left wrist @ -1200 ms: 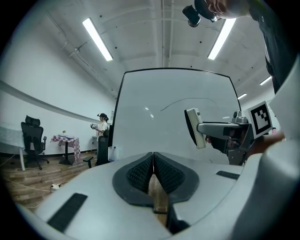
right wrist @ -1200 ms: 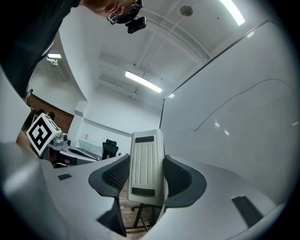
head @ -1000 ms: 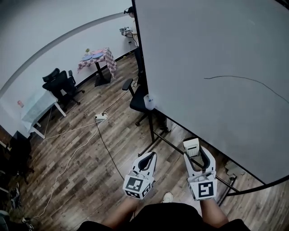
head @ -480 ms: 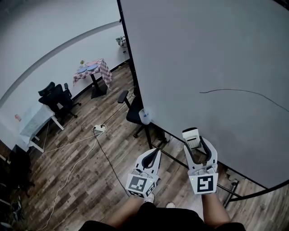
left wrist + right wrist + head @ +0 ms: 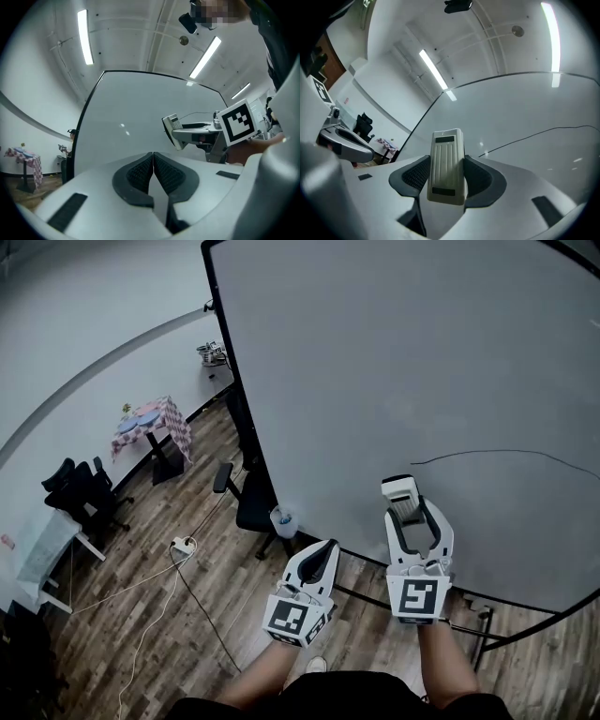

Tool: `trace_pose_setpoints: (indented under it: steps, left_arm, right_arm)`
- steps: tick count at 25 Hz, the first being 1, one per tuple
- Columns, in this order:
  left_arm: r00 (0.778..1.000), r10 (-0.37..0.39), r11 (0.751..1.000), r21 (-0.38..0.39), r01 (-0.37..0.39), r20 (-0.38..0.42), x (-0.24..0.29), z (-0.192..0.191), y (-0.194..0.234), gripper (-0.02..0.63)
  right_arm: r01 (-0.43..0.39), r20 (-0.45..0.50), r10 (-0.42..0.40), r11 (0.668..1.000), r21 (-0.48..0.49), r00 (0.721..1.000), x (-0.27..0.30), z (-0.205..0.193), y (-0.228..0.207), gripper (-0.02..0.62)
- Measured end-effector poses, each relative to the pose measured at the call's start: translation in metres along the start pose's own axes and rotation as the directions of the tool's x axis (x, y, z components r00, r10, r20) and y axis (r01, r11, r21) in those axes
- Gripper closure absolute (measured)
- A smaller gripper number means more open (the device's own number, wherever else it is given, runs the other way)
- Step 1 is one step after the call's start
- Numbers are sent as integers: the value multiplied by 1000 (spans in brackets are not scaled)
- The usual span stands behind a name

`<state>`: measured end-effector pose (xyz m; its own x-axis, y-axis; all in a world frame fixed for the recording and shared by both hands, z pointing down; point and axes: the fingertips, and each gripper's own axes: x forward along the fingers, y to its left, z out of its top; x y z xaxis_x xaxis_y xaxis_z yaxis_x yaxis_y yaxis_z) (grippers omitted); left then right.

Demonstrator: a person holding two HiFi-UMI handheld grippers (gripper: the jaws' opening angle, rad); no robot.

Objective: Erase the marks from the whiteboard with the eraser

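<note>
A large whiteboard [image 5: 394, 362] stands upright in front of me, with one thin black curved line [image 5: 487, 455] drawn across its right half. The same line [image 5: 534, 136] shows in the right gripper view. My right gripper [image 5: 411, 512] is shut on a pale ribbed eraser [image 5: 401, 499], held just short of the board's lower part, below the line's left end. The eraser [image 5: 447, 166] sits upright between the jaws. My left gripper [image 5: 325, 554] is shut with nothing in it, lower and to the left, near the board's bottom edge.
The board's black stand [image 5: 469, 624] and feet rest on the wood floor. An office chair [image 5: 244, 507] and a small cup [image 5: 281, 519] sit by the board's left post. Cables and a power strip [image 5: 181, 546] lie on the floor. A small table [image 5: 150, 423] stands far left.
The view has shifted so the board fills more of the frame. Both grippers rose toward the board, the right one with the eraser now closer under the line's left end.
</note>
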<state>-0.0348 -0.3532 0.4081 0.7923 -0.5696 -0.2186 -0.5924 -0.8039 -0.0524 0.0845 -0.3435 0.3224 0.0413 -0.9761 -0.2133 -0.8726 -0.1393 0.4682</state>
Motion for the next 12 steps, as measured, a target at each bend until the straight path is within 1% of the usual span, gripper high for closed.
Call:
trace_pose_setpoints:
  steps: [4, 7, 8, 10, 12]
  left_arm:
    - [996, -77, 997, -5, 77, 36, 23, 9, 16, 585]
    - [990, -120, 993, 5, 120, 71, 38, 16, 27, 584]
    - [987, -136, 991, 7, 136, 81, 40, 17, 28, 584]
    - [981, -169, 986, 1, 169, 93, 45, 19, 30, 584]
    - [977, -186, 982, -13, 188, 101, 48, 19, 35, 585]
  right_arm:
    - [77, -38, -77, 997, -1, 996, 28, 8, -7, 345]
    - [130, -87, -137, 988, -87, 987, 47, -3, -13, 345]
    - [151, -104, -161, 983, -100, 981, 49, -6, -14, 345]
    - [195, -134, -207, 976, -100, 969, 53, -11, -18, 347]
    - [223, -153, -235, 971, -90, 960, 58, -16, -20, 348]
